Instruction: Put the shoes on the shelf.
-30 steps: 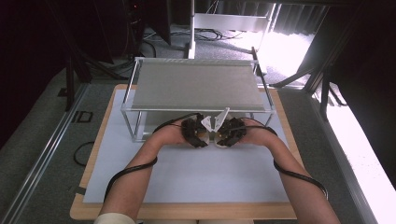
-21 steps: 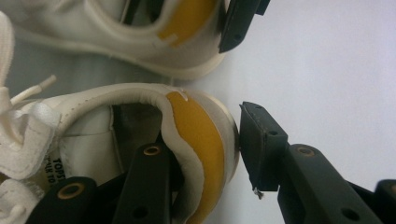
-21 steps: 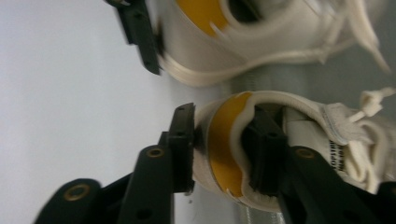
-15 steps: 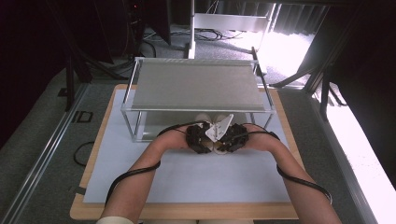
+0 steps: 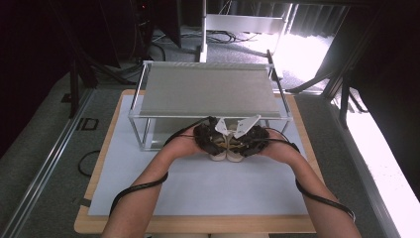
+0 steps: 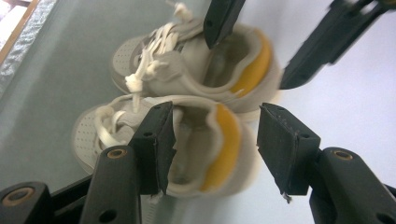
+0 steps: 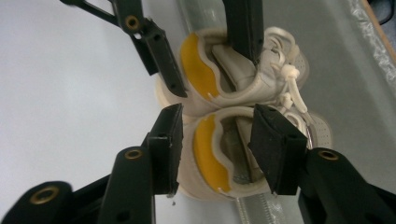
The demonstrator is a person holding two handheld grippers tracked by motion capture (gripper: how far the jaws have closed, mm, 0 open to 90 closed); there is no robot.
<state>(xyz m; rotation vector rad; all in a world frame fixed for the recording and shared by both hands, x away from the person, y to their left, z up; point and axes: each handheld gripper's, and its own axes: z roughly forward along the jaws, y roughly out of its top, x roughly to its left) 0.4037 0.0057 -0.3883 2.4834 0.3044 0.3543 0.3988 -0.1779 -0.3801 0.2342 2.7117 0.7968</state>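
Note:
Two small beige shoes with yellow heel linings lie side by side on the white mat, toes toward the metal rack. Over the left shoe (image 6: 210, 154) (image 5: 218, 154), my left gripper (image 6: 219, 149) (image 5: 210, 138) is open. One jaw stands over the shoe's opening and the other outside the heel. My right gripper (image 7: 222, 149) (image 5: 252, 139) is open in the same way over the right shoe (image 7: 219, 158) (image 5: 236, 154). The two grippers nearly touch. Each gripper view shows the other shoe (image 6: 201, 70) (image 7: 233, 74) with the other gripper's jaws across it.
A metal rack (image 5: 208, 91) with a flat mesh top stands at the back of the white mat (image 5: 198, 183), just beyond the shoes. The wooden table edge (image 5: 198, 225) runs along the front. Cables trail from both grippers along the forearms.
Both hands have shifted only slightly at the rack's front, a little toward me and back again. The grippers stay over the pair of shoes.

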